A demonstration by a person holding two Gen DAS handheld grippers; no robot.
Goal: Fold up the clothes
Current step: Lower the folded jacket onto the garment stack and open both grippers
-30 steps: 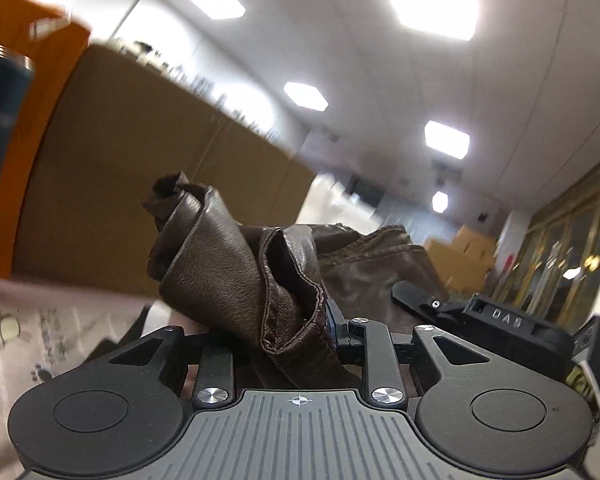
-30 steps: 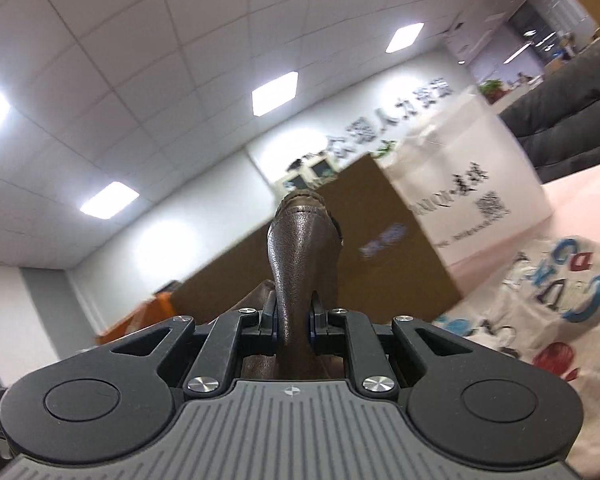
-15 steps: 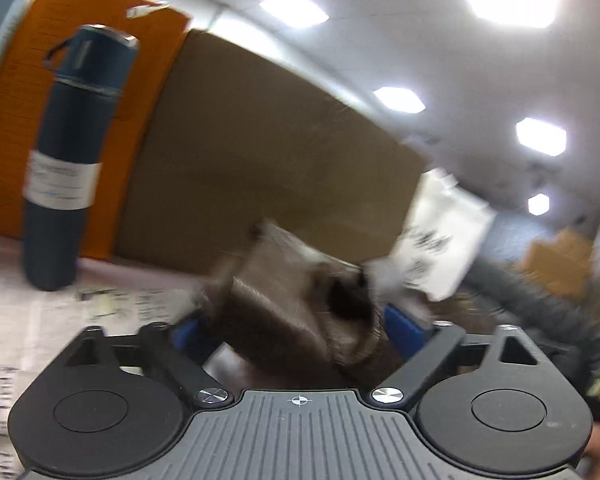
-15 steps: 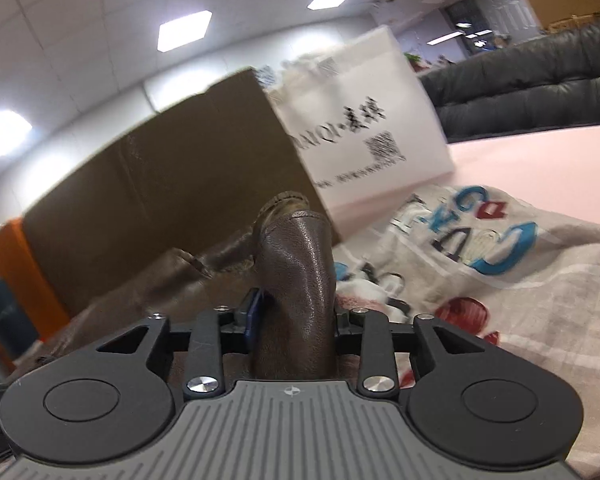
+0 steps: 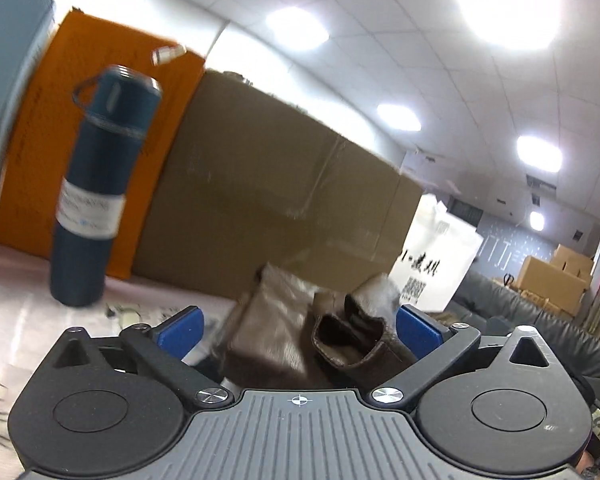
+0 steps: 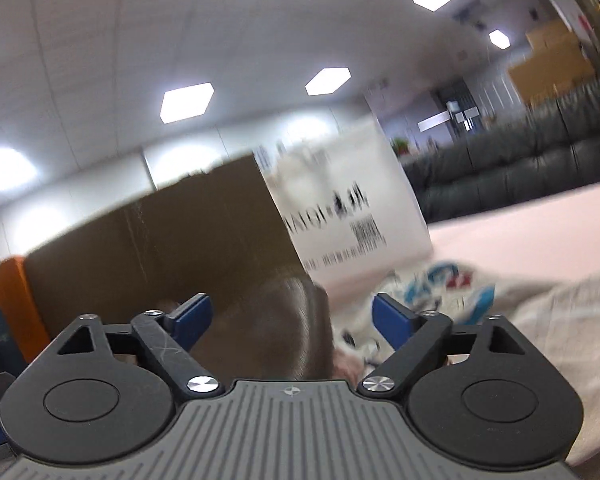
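We note creased brown leather jacket (image 5: 284,340) with soft sheen, matt cardboard box (image 5: 276,208), smooth matt flask (image 5: 96,200), printed cloth (image 6: 540,320), glossy paper bag (image 6: 348,216).

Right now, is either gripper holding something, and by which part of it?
Nothing is held. Both the left gripper and the right gripper have just been opening; the brown leather garment lies between their spread fingers, unpressed.

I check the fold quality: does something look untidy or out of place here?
Yes. The brown leather garment lies bunched between the open left gripper, one cuff gaping, not flat. Jaws of both grippers have just been opening.
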